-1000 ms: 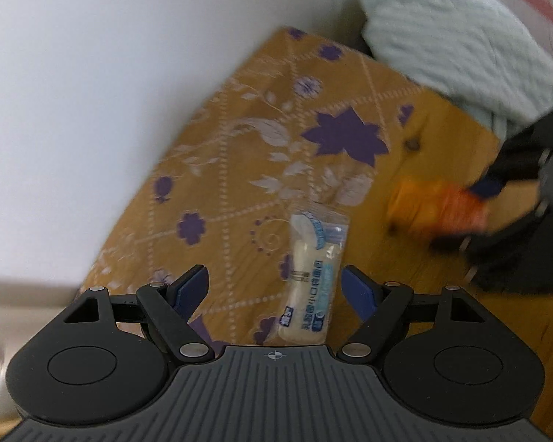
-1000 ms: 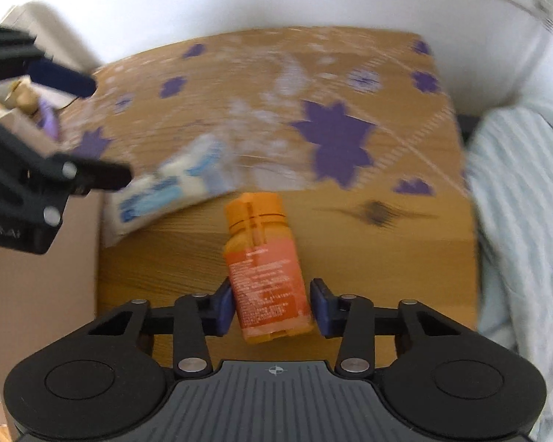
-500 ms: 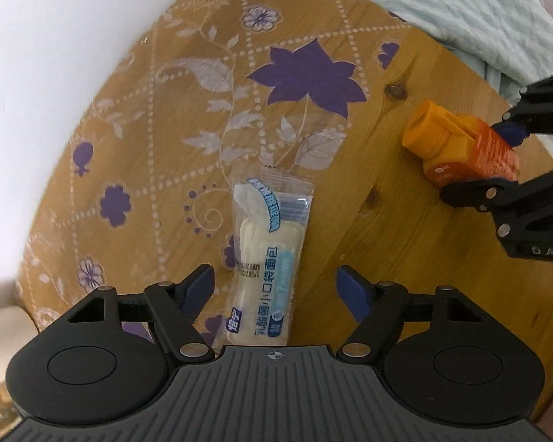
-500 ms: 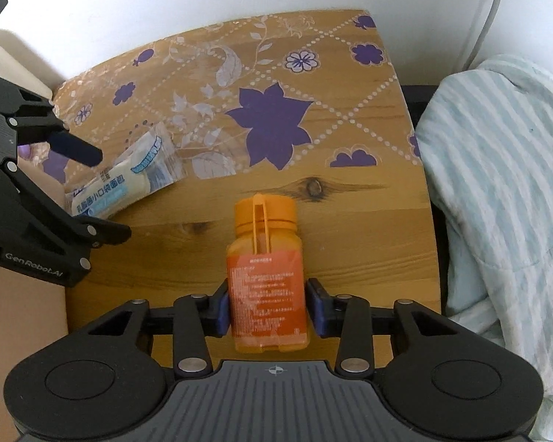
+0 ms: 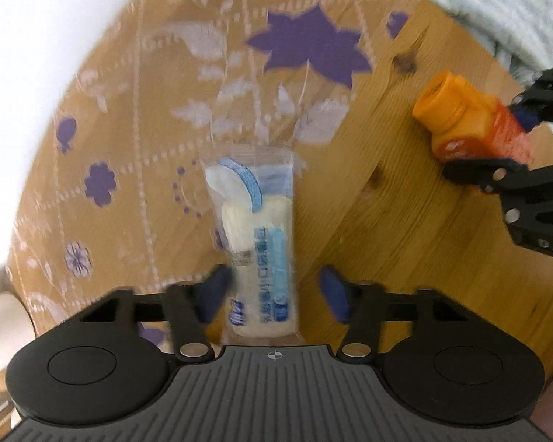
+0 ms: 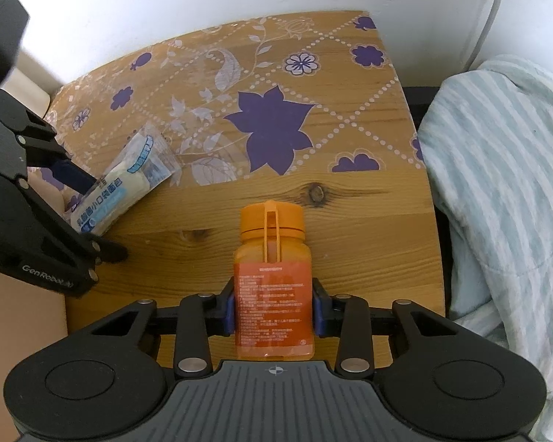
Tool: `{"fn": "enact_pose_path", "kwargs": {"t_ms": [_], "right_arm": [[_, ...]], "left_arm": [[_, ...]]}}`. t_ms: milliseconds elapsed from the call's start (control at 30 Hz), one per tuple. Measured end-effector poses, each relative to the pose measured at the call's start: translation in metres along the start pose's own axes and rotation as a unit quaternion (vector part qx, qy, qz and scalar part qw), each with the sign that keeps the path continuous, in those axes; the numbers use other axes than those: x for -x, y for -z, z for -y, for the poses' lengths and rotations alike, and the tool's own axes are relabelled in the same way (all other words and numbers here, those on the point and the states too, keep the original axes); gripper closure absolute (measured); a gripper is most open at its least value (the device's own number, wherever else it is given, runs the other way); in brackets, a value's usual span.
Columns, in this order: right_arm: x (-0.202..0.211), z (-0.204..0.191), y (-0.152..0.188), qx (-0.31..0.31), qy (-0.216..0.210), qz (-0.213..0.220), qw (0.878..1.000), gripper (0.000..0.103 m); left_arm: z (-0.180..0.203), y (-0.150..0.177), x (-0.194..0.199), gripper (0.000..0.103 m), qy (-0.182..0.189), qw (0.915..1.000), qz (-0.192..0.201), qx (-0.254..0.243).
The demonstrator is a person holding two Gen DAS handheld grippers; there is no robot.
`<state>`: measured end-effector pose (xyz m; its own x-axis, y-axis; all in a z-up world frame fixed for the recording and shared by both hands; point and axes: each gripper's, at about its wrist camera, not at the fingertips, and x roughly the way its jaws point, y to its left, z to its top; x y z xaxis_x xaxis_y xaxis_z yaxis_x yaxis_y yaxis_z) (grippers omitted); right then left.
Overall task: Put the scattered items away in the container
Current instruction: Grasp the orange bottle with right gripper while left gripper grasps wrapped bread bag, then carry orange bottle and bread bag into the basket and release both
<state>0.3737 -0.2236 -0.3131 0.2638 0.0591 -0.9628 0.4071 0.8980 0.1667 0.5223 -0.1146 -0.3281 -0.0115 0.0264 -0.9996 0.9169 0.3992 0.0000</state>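
White wall backs a wooden table (image 6: 368,221) whose far half lies under a clear cover printed with purple flowers and white dotted lines (image 6: 272,136). A pale blue-and-white striped blanket (image 6: 497,191) is heaped beside the table, on the side away from the left gripper.

An orange plastic bottle with an orange flip cap and a red-orange label (image 6: 272,294) lies on its side on the bare wood, cap towards the wall. The right gripper (image 6: 274,311) has its blue pads pressed on both flanks of the bottle's body, so its jaws are clamped on it, having just closed in.

A clear-wrapped bread packet with blue printing (image 5: 258,250) lies flat nearer the cover's edge, well apart from the bottle. The left gripper (image 5: 272,294) straddles the packet's near end. Its jaws have just been closing; one blue pad is at the wrapper's edge while the other stands clear of it, so they are apart and not yet gripping.
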Motion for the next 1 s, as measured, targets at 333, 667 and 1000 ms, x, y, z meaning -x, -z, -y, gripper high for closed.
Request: {"fn": "enact_pose_path", "kwargs": {"t_ms": [333, 667, 1000], "right_arm": [[0.004, -0.001, 0.006, -0.005, -0.012, 0.001, 1.0, 0.069], [0.031, 0.005, 0.008, -0.014, -0.04, 0.023, 0.999, 0.069], [0.066, 0.016, 0.024, -0.041, -0.1, 0.044, 0.993, 0.069]], "left_arm": [[0.001, 0.017, 0.01, 0.075, -0.02, 0.9986, 0.042, 0.024], [0.021, 0.026, 0.057, 0.076, -0.014, 0.9941, 0.091, 0.058], [0.056, 0.031, 0.1, 0.077, -0.024, 0.9883, 0.126, 0.082]]}}
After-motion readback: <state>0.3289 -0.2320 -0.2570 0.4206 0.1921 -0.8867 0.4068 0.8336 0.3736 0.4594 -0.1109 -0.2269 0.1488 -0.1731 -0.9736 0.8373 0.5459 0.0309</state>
